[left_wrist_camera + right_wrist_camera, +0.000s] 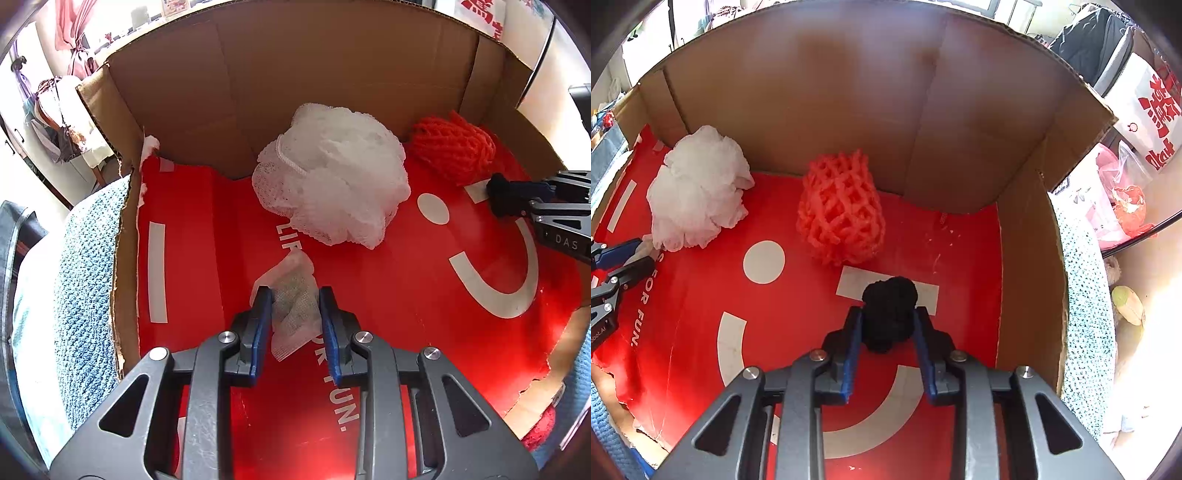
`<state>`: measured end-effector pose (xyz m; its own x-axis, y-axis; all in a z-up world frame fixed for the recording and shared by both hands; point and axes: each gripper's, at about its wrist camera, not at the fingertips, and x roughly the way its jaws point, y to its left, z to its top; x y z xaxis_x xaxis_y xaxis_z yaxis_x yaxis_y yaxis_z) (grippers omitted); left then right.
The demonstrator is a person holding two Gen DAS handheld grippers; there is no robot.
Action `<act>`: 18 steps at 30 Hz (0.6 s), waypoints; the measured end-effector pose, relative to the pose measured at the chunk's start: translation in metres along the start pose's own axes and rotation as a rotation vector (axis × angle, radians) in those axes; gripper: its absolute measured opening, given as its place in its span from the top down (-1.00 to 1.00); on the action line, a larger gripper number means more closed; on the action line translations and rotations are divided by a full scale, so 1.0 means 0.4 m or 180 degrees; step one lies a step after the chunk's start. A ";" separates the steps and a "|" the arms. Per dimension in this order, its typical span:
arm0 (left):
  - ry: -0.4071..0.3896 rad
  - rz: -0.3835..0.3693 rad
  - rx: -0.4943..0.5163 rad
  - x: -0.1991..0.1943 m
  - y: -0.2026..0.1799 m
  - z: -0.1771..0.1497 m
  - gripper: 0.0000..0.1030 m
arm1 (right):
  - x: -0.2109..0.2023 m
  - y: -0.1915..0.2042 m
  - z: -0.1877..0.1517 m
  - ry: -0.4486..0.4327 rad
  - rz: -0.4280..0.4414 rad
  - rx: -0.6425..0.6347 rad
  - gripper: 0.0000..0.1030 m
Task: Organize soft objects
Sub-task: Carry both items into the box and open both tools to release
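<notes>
Both grippers reach down into a cardboard box (295, 74) with a red printed floor (960, 258). My left gripper (293, 295) is shut on a small white-grey mesh pouch (295, 317), low over the floor. Just beyond it lies a white mesh bath pouf (332, 173), seen at the left (698, 188) in the right wrist view. A red foam net sleeve (842, 210) stands by the back wall. My right gripper (888, 314) holds a black woolly ball (890, 310) between both pads, just in front of the red sleeve.
The box's cardboard walls (849, 92) close in the back and sides. A blue knitted cloth (85, 277) lies outside the left wall, and a speckled cloth (1086, 295) outside the right. Bags and clutter (1123, 199) sit beyond.
</notes>
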<state>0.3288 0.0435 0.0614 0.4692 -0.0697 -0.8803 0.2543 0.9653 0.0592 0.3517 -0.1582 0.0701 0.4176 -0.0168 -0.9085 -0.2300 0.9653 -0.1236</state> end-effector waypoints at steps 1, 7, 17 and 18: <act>0.0005 0.0008 0.0007 0.004 -0.003 -0.002 0.51 | 0.000 0.002 -0.001 0.0002 -0.0004 -0.0006 0.38; 0.0009 0.0035 0.0005 0.008 -0.009 -0.007 0.51 | -0.002 0.006 -0.003 0.0005 0.0000 -0.0029 0.29; 0.0008 -0.0012 -0.0020 0.002 0.000 -0.006 0.34 | -0.013 0.008 -0.010 -0.0015 0.0075 -0.0035 0.08; 0.0009 -0.0018 -0.0020 0.001 0.000 -0.006 0.16 | -0.015 0.007 -0.010 -0.0017 0.0089 -0.0029 0.06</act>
<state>0.3268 0.0439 0.0601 0.4653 -0.0745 -0.8820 0.2516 0.9665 0.0511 0.3450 -0.1566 0.0735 0.4154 0.0117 -0.9096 -0.2498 0.9630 -0.1017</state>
